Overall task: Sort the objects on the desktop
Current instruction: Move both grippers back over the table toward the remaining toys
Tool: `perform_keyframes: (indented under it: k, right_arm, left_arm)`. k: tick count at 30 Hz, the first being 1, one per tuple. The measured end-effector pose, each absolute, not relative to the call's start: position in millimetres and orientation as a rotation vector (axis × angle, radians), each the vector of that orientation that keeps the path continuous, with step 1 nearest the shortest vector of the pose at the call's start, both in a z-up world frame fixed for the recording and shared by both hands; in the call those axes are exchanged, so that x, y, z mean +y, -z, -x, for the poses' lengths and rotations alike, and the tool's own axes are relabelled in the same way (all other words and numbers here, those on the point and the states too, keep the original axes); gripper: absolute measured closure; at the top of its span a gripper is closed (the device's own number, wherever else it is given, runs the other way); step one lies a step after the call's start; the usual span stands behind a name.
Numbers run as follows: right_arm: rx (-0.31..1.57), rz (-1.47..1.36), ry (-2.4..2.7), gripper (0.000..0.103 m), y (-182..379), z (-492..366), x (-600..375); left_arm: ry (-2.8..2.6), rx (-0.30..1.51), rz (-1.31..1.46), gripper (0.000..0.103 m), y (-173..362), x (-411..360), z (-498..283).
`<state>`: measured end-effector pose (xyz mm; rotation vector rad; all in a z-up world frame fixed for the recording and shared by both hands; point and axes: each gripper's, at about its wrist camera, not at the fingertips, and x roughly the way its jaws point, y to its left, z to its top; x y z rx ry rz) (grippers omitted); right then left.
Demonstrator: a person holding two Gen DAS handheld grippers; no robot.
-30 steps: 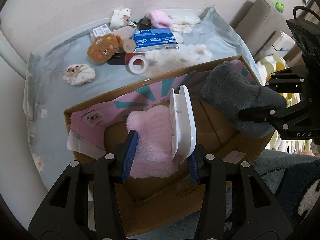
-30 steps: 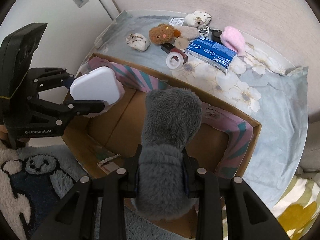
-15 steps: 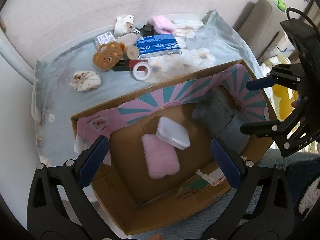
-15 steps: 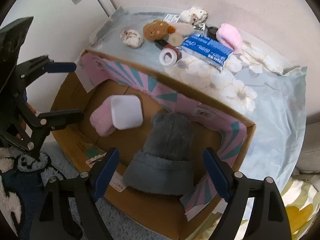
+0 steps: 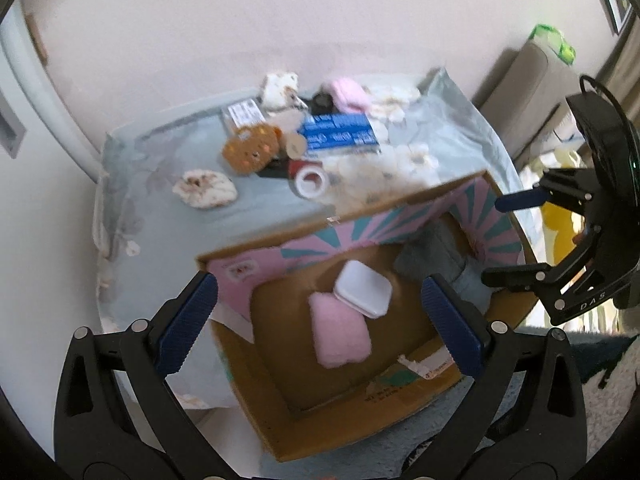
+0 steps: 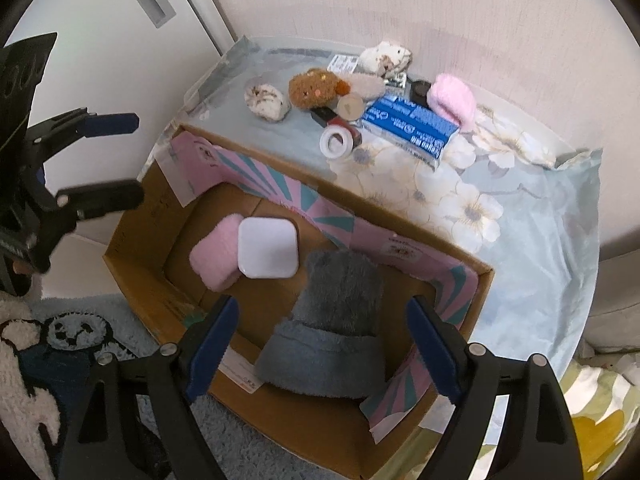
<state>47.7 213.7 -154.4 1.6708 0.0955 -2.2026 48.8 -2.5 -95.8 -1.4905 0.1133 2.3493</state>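
An open cardboard box (image 5: 340, 420) (image 6: 132, 280) stands on the floor against the table. In it lie a pink fluffy pouch (image 5: 340, 332) (image 6: 212, 260), a white square case (image 5: 362, 288) (image 6: 268, 252) and a grey plush toy (image 5: 436, 264) (image 6: 336, 320). My left gripper (image 5: 320, 320) is open and empty above the box. My right gripper (image 6: 320, 344) is open and empty above the grey plush. Each gripper also shows in the other's view, the right (image 5: 512, 240) and the left (image 6: 116, 160).
On the table's floral cloth (image 6: 520, 240) lie a brown plush (image 6: 316, 88), a white tape roll (image 6: 336, 142), a blue packet (image 6: 412, 124), a pink pouch (image 6: 452, 100), two white speckled plush toys (image 6: 266, 102) (image 6: 386, 58) and small items. A panda rug (image 6: 60, 344) covers the floor.
Both grippers opened and let go: the pink pouch with the white case and the grey plush dropped into the box. Both grippers then rose and drew back from the box.
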Motion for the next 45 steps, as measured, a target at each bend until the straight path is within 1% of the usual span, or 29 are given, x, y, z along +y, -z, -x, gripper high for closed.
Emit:
perform_keyframes:
  k: [4, 7, 11, 14, 19, 24, 28, 31, 35, 40, 43, 45]
  right_arm:
    - [0.104, -1.673, 2.222, 0.020, 147.9, -47.1, 213.5]
    - [0.077, -1.685, 2.230, 0.020, 144.2, -45.0, 216.5]
    - [0.011, -1.650, 2.276, 0.020, 131.1, -38.6, 222.6]
    - [0.009, -1.625, 2.305, 0.020, 123.9, -31.1, 223.3]
    - [0.132, -1.583, 2.314, 0.020, 113.6, -6.7, 223.2]
    - [0.301, -1.467, 2.228, 0.020, 110.6, 37.8, 220.5]
    - [0.443, -1.367, 2.137, 0.020, 133.0, 75.0, 211.5]
    - [0.504, -1.361, 2.062, 0.020, 167.5, 106.5, 206.5]
    - [0.555, -1.406, 1.986, 0.020, 214.7, 138.8, 200.9]
    - [0.700, -1.405, 1.979, 0.020, 244.0, 155.4, 196.9]
    - [0.799, -1.393, 1.953, 0.020, 256.5, 160.7, 195.5]
    - [0.833, -1.419, 1.910, 0.020, 266.4, 163.8, 194.7]
  left_arm:
    - [-2.385, 0.085, 1.474, 0.001, 88.2, -15.1, -48.2]
    - [-2.399, 0.066, 1.463, 0.001, 83.7, -25.2, -47.6]
    - [-2.428, 0.079, 1.429, 0.001, 74.3, -38.4, -42.8]
    - [-2.443, 0.091, 1.413, 0.001, 69.8, -47.5, -33.5]
    - [-2.441, 0.145, 1.398, 0.001, 66.4, -61.5, -4.3]
    - [-2.363, 0.180, 1.411, 0.001, 75.0, -72.0, 45.8]
    - [-2.310, 0.248, 1.406, 0.001, 101.3, -69.9, 78.7]
    - [-2.268, 0.284, 1.431, 0.002, 138.2, -66.9, 97.8]
    - [-2.214, 0.233, 1.506, 0.002, 191.0, -68.3, 115.6]
    - [-2.208, 0.214, 1.516, 0.002, 216.0, -69.4, 123.6]
    - [-2.189, 0.228, 1.531, 0.002, 224.3, -65.5, 127.5]
    - [-2.179, 0.242, 1.538, 0.002, 230.2, -60.7, 128.3]
